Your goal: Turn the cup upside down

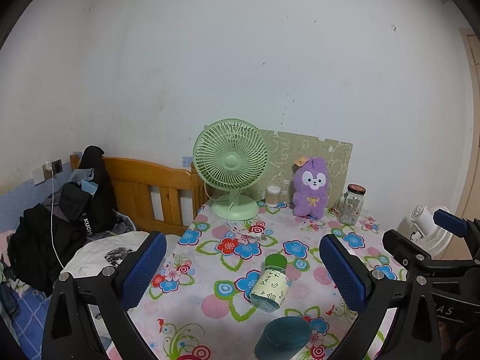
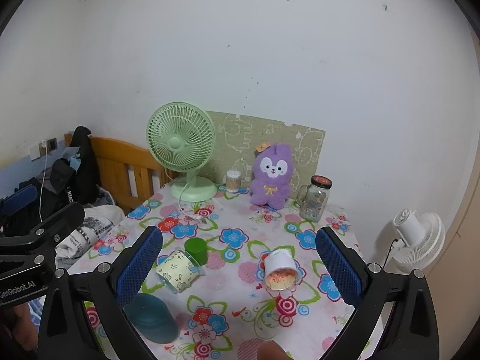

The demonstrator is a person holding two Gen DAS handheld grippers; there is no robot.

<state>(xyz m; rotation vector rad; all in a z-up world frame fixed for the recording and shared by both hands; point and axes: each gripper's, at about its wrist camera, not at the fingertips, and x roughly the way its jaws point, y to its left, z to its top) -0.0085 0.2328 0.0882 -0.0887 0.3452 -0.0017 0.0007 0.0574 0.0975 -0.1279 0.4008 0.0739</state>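
Both tools hung over the near edge of the bench (image 2: pixel 339 210), and neither gripped a thing. The left hand-held gripper (image 1: pixel 243 273) stood with its blue mesh-textured pads spread wide apart, nothing between them. The right hand-held gripper (image 2: pixel 240 262) was spread just as wide and just as empty.

On the glossy flowered cloth, the white paper cup (image 2: pixel 279 267) lay on its side toward the right of the bench, its round mouth turned to the near edge and an orange-red print showing inside. Left of it, well apart, a clear jar with a pale yellow paper label (image 2: pixel 177 271) also lay on its side, touching the green cylindrical lid (image 2: pixel 196 250) at its far end. In the left view the same jar (image 1: pixel 270 285) lay between the pads' line of sight, green cap pointing away.

Close to the near edge sat a dark teal plastic cup (image 2: pixel 153 318), upside down, base up, smooth and tapered; the left camera caught it too (image 1: pixel 282 340).

Along the far edge stood a mint-green fan (image 2: pixel 181 150) with a wire-style grille, a fuzzy purple plush rabbit (image 2: pixel 271 177), a glass mug-jar with a dark lid (image 2: pixel 315 198) and a small tub of cotton swabs (image 2: pixel 233 181).
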